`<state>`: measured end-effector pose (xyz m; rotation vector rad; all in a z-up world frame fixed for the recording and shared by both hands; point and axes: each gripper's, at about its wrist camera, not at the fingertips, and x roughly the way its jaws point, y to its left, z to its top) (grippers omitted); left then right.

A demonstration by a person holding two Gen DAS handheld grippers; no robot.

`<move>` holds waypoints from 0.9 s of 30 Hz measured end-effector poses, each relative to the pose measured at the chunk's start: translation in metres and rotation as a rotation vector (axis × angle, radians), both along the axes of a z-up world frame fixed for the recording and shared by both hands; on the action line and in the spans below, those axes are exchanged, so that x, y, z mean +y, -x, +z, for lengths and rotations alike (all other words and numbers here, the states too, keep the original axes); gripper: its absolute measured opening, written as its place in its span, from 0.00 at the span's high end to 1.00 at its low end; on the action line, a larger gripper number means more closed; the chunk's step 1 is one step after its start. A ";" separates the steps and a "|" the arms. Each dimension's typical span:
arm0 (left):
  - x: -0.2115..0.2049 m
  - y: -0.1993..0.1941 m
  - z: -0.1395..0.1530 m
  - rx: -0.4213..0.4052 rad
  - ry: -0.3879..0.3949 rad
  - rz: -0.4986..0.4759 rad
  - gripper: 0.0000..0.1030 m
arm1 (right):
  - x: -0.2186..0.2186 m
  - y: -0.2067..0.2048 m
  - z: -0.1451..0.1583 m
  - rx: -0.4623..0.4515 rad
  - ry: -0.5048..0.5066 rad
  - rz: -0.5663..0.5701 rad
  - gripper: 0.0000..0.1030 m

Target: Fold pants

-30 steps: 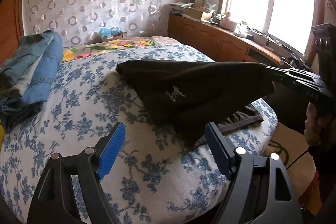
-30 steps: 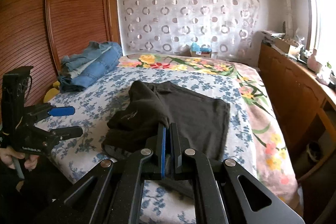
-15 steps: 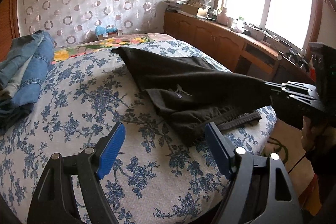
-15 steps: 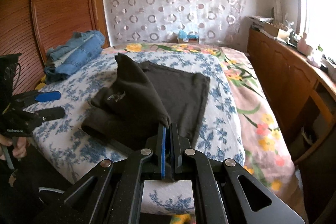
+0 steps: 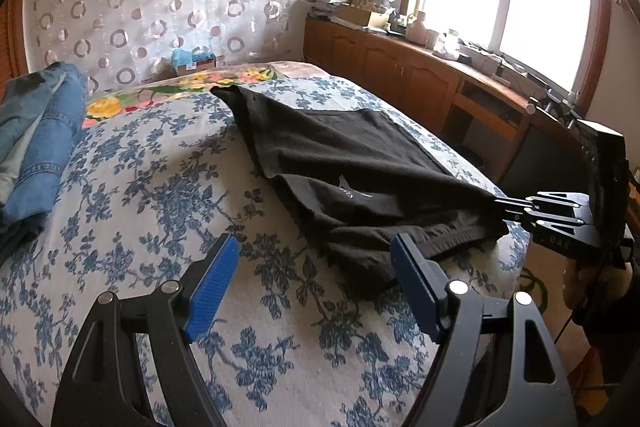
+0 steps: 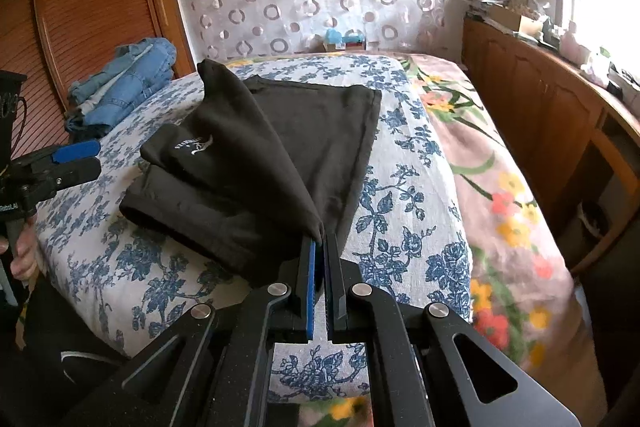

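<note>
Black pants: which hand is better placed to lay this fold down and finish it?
Right. Its tongs are shut on a pinched corner of the black pants, holding that layer taut above the bedspread. The left tongs are open and empty, beside the waistband.

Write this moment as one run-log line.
task: fold pants | right hand-held gripper: shut on pants | left hand-held gripper: open, empty | pants: partly folded on bed

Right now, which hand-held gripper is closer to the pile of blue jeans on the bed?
Left. The left hand-held gripper hangs open over the flowered sheet, nearer the folded blue denim jeans. The right hand-held gripper, beyond the black pants, pinches their edge.
</note>
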<state>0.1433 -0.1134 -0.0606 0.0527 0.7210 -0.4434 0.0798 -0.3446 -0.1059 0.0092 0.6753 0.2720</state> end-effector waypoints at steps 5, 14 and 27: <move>-0.005 -0.008 0.002 -0.011 -0.014 -0.024 0.23 | -0.007 0.000 0.001 0.002 -0.017 -0.023 0.97; 0.008 -0.022 0.008 -0.022 -0.017 -0.015 0.23 | -0.020 0.007 0.011 -0.026 -0.060 -0.056 0.78; 0.043 -0.025 0.018 -0.039 -0.011 0.022 0.23 | 0.065 -0.026 0.025 -0.049 -0.063 0.151 0.73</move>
